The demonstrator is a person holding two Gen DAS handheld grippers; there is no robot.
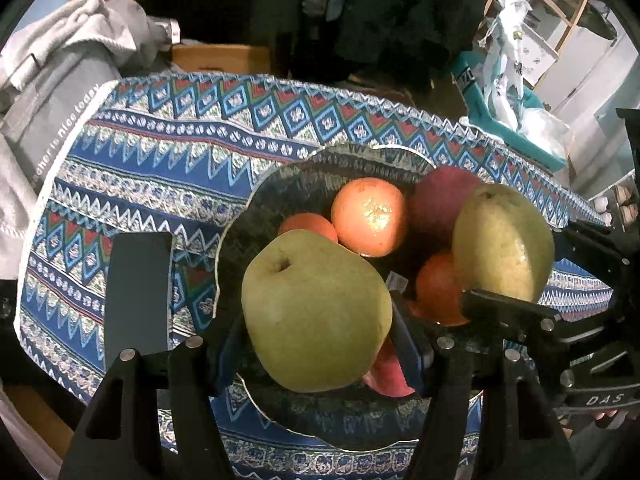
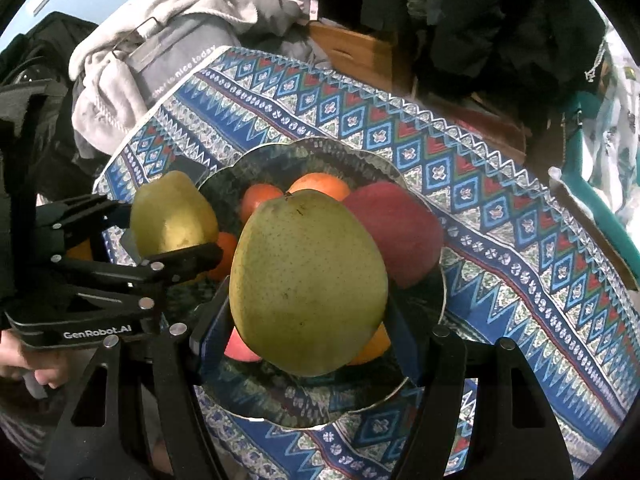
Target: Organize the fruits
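A dark glass plate (image 1: 256,196) (image 2: 424,312) on the patterned cloth holds oranges (image 1: 369,216) (image 2: 320,186) and a dark red apple (image 1: 436,196) (image 2: 396,228). My left gripper (image 1: 316,344) is shut on a green pear (image 1: 316,312) and holds it over the plate's near side. My right gripper (image 2: 308,340) is shut on a second green pear (image 2: 308,280) above the plate. That pear and the right gripper show in the left wrist view (image 1: 504,240); the left gripper's pear shows in the right wrist view (image 2: 172,212).
A dark flat phone (image 1: 138,292) lies on the blue patterned tablecloth (image 1: 160,152) left of the plate. Grey clothes (image 1: 60,72) are piled at the table's far left. A teal item and a plastic bag (image 1: 516,112) sit at the far right edge.
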